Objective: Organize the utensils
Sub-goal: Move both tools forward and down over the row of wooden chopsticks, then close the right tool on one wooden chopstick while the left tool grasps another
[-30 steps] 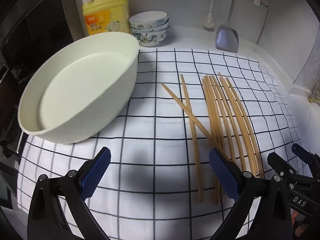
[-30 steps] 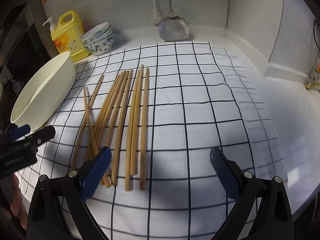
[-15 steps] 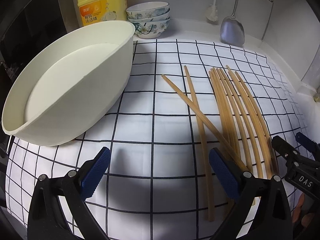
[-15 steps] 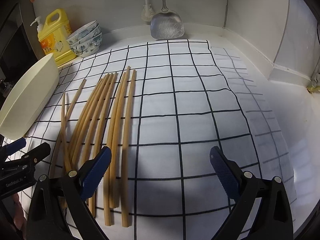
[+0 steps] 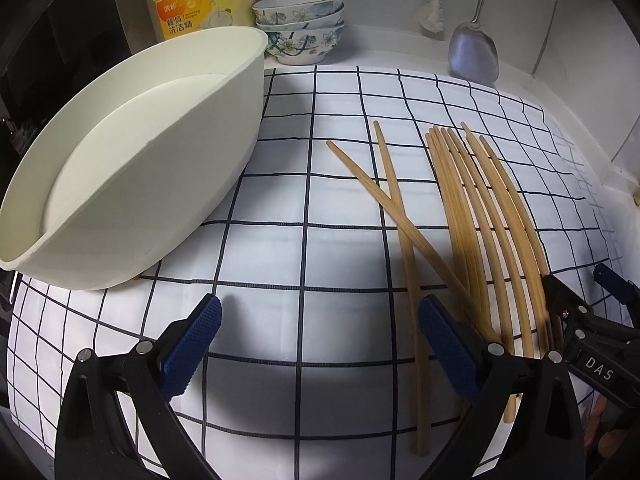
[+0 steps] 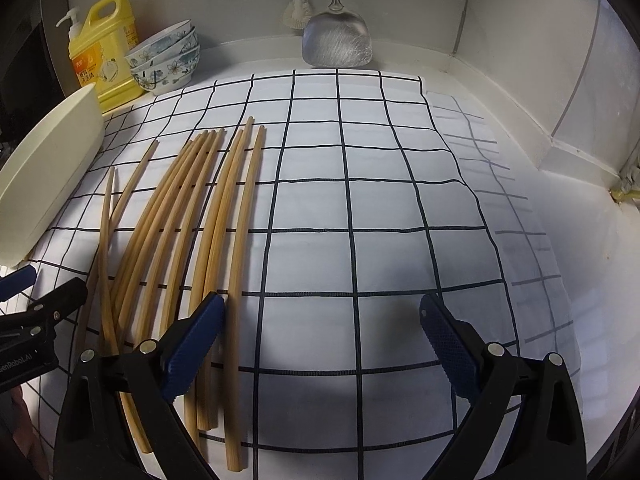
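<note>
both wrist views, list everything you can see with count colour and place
chopsticks: nine, tan wood, on the cloth; two cross at the basin side
cloth: one, white with dark grid, covering the counter
basin: one, cream, tilted on the cloth's left edge
bowls: three stacked, white with blue flowers, back left
detergent bottle: one, yellow, behind the basin
spatula: one, metal, hanging at the back wall
brush: one, white, hanging beside the spatula
left gripper: black, blue pads, fingers open over bare cloth
right gripper: black, blue pads, fingers open, one above the chopsticks
</note>
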`<action>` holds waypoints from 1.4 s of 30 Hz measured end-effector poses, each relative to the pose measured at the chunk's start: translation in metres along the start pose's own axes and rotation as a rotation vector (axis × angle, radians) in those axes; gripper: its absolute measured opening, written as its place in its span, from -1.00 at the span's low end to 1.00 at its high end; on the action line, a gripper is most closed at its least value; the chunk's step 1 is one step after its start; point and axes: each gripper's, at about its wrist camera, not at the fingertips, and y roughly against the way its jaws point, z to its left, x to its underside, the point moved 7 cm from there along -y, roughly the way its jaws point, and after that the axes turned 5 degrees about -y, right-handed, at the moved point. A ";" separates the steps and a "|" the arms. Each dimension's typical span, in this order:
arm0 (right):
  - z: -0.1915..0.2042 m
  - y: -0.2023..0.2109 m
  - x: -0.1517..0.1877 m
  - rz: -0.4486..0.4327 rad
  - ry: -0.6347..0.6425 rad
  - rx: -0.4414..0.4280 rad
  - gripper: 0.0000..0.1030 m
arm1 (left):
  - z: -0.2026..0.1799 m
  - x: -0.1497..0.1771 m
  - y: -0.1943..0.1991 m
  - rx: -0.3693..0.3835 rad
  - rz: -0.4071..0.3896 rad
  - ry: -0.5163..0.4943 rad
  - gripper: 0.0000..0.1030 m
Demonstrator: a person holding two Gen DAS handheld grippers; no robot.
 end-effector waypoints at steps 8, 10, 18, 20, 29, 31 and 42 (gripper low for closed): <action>0.003 -0.004 -0.008 -0.017 0.033 0.011 0.82 | -0.004 -0.003 -0.009 -0.014 0.031 0.003 0.87; 0.004 -0.005 -0.010 -0.021 0.044 0.003 0.78 | -0.005 -0.004 -0.011 -0.020 0.025 -0.002 0.86; 0.013 -0.009 -0.018 -0.031 0.068 -0.050 0.46 | -0.014 -0.013 -0.011 0.007 0.004 -0.006 0.41; 0.016 -0.010 -0.020 -0.034 0.077 -0.058 0.44 | -0.017 -0.016 -0.010 0.013 -0.003 -0.014 0.21; 0.037 -0.004 -0.018 -0.050 0.166 -0.122 -0.32 | -0.023 -0.021 -0.008 0.033 -0.022 -0.026 -0.62; 0.042 -0.003 -0.017 -0.051 0.183 -0.131 -0.51 | -0.024 -0.022 -0.008 0.044 -0.023 -0.031 -0.84; 0.037 -0.001 -0.018 -0.053 0.131 -0.126 -0.88 | -0.017 -0.026 -0.002 0.037 -0.036 -0.063 -0.86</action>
